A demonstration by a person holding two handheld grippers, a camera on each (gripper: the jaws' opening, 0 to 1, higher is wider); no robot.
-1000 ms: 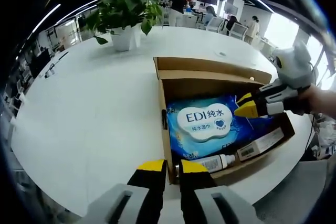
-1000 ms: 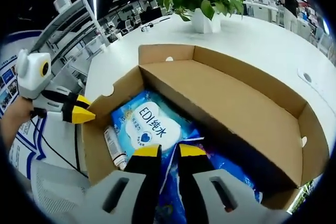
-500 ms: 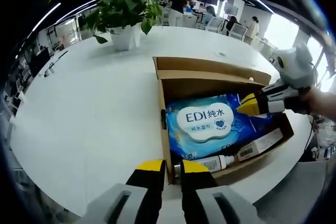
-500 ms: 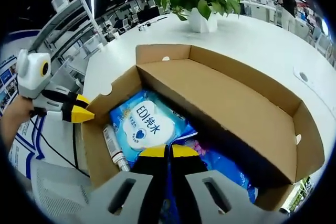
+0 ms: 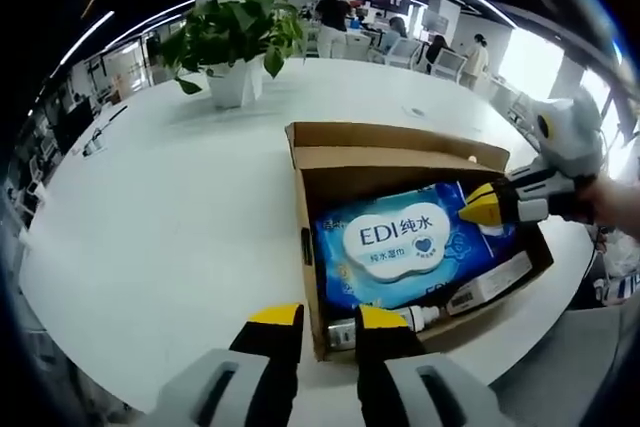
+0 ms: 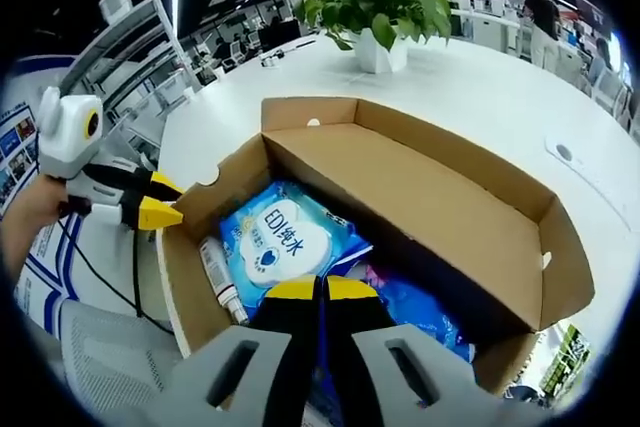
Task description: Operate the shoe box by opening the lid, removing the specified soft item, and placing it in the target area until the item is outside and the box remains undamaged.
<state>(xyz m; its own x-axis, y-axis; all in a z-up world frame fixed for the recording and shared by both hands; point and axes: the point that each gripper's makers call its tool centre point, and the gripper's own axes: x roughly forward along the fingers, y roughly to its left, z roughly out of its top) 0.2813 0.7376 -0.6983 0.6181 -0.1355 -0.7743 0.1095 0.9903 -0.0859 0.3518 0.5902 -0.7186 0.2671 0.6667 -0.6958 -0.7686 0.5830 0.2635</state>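
We're looking down into the open cardboard shoe box point(image 6: 455, 212) on the white table point(image 6: 480, 97). Our right gripper point(image 6: 321, 289) has its jaws pressed together on the blue wet wipes pack point(image 6: 285, 243). The left gripper point(image 6: 160, 202) sits at the box's near wall, beside a small bottle point(image 6: 218, 279).

The shoe box point(image 5: 400, 162) is standing open near the desk's point(image 5: 170, 217) front edge, its lid wall blocking the far side. A wipes pack point(image 5: 400, 247), a bottle point(image 5: 385, 322) and a tube point(image 5: 490, 282) are crowding its floor. A potted plant point(image 5: 235, 42) is occupying the far edge.
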